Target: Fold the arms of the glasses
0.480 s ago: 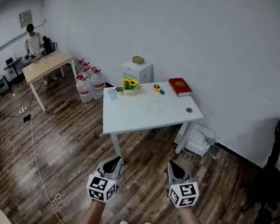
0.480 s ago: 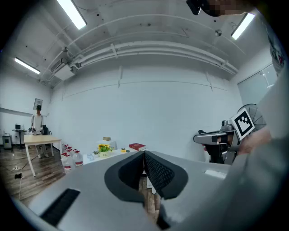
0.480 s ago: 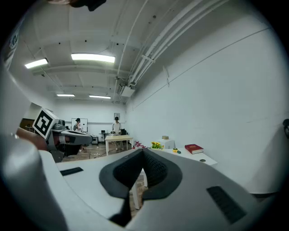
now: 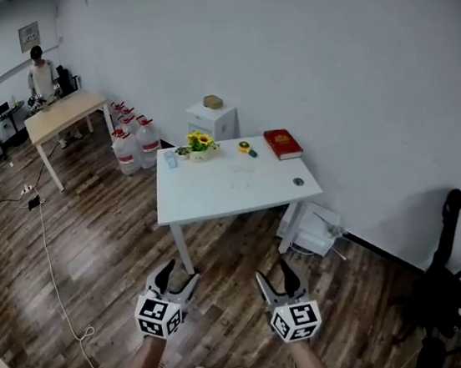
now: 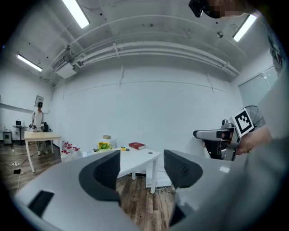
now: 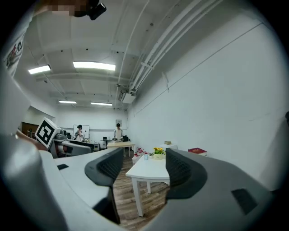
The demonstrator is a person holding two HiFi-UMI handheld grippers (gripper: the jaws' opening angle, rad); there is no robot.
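The white table (image 4: 216, 199) stands a few steps ahead of me by the wall. A faint thin outline near its middle (image 4: 242, 179) may be the glasses; it is too small to tell. My left gripper (image 4: 182, 274) and right gripper (image 4: 273, 271) hang over the wood floor, well short of the table and roughly level. Both are open with nothing between the jaws. The left gripper view looks between its dark pads (image 5: 104, 173) toward the table (image 5: 135, 159). The right gripper view does the same, past its pads (image 6: 180, 169), to the table (image 6: 151, 169).
On the table lie a red book (image 4: 282, 143), a flower pot (image 4: 200, 143), a yellow tape measure (image 4: 245, 147) and a small dark disc (image 4: 298, 182). Water bottles (image 4: 128, 142) and a white cabinet (image 4: 211, 118) stand behind. A black chair (image 4: 449, 276) is right, a floor cable (image 4: 52, 270) left.
The head view has shifted, so the table sits slightly further left. Both grippers show a little lower and further left in the picture, still open.
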